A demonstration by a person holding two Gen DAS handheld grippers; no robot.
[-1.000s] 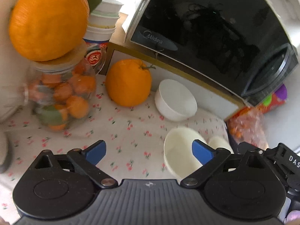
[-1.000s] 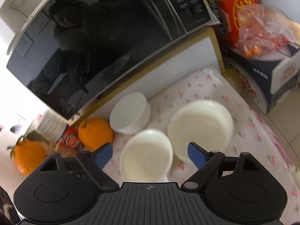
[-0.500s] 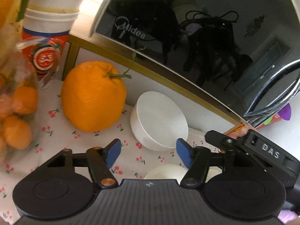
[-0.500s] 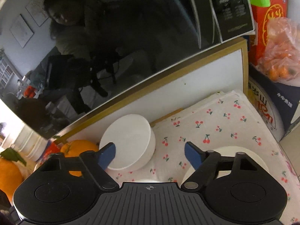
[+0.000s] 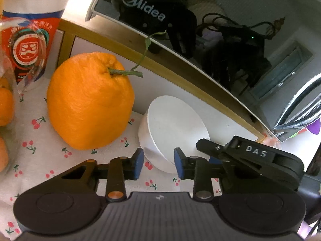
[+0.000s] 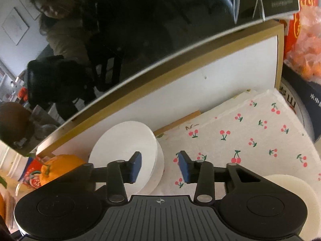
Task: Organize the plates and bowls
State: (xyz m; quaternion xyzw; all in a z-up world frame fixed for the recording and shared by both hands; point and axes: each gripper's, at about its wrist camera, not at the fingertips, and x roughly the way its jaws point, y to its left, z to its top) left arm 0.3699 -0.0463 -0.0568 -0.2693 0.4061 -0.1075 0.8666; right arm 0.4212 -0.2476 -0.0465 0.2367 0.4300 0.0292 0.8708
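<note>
- Your left tongs [image 5: 158,165] are closing; blue pads stand either side of the near rim of the white bowl [image 5: 174,128], a gap shows on each side, so no grip on it w/ the pads yet
- That bowl sits tilted on the cherry-print cloth [image 5: 38,138], its mouth turned toward the white panel [image 5: 196,102] under the microwave [image 5: 220,40], flat base facing you
- Big orange [image 5: 90,102] w/ green stem stands just left of the bowl, close beside it; can't tell if they touch
- Printed paper cup [image 5: 30,40] at far left behind the orange, w/ a clear jar [image 5: 12,76] of small oranges at the left edge, partly cut off
- Your right tongs [image 6: 160,165] are closing too; left pad sits in front of the bowl [image 6: 124,146], right pad over the cloth [image 6: 250,136], the bowl's right rim lies btwn them, pads not pressing on it as far as the view shows
- In the left wrist view the right tongs [image 5: 212,161] come in from the right, black body marked DAS, tips right at the bowl's right side, next to your left tongs
- 2nd pale bowl [image 6: 297,192] lies at lower right in the right wrist view, mostly hidden behind the tongs' body
- Bench carries the cloth; folded edge of the cloth lies near the panel's right end
- Orange plastic bag [image 6: 307,46] of fruit on a printed box [image 6: 301,108] at far right, well apart from the bowl
</note>
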